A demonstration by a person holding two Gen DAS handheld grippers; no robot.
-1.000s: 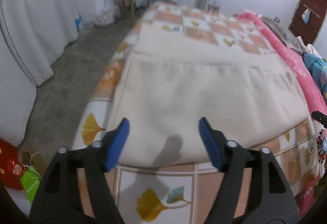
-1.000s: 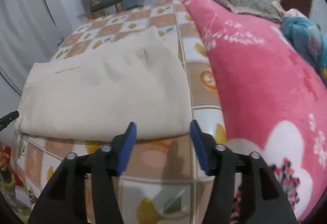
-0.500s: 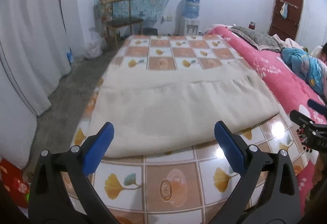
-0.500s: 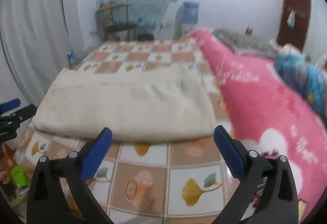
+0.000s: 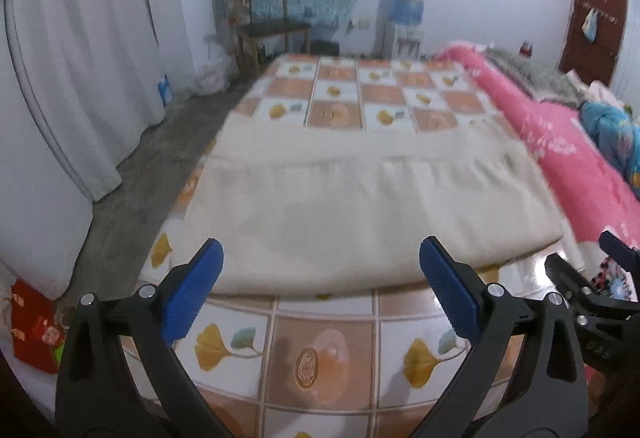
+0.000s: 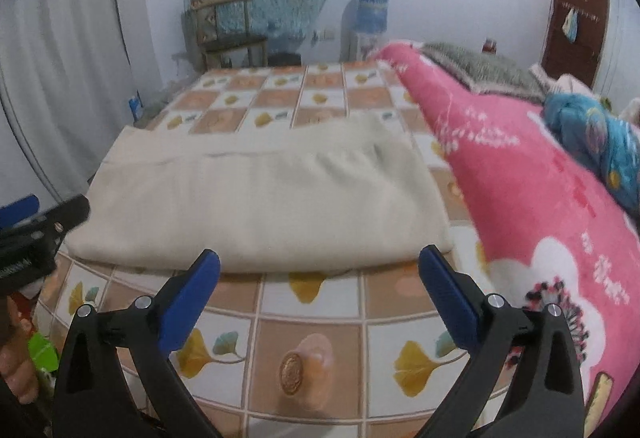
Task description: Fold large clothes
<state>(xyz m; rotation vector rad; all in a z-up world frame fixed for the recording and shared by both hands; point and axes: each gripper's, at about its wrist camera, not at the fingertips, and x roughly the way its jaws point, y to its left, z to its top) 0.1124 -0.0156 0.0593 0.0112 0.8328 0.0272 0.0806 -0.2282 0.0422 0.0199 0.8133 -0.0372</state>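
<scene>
Lay folded flat on the checked bed cover (image 5: 324, 354): cream garment (image 5: 360, 214), wide, soft, rounded near fold. Left gripper (image 5: 320, 278) and right gripper (image 6: 320, 278) gaped wide, empty, just short of it.

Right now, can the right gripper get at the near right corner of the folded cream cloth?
Probably yes. The right gripper is open and empty, nothing lies between its fingers and that corner of the folded cream cloth, and the pink floral blanket lies beside it.
</scene>
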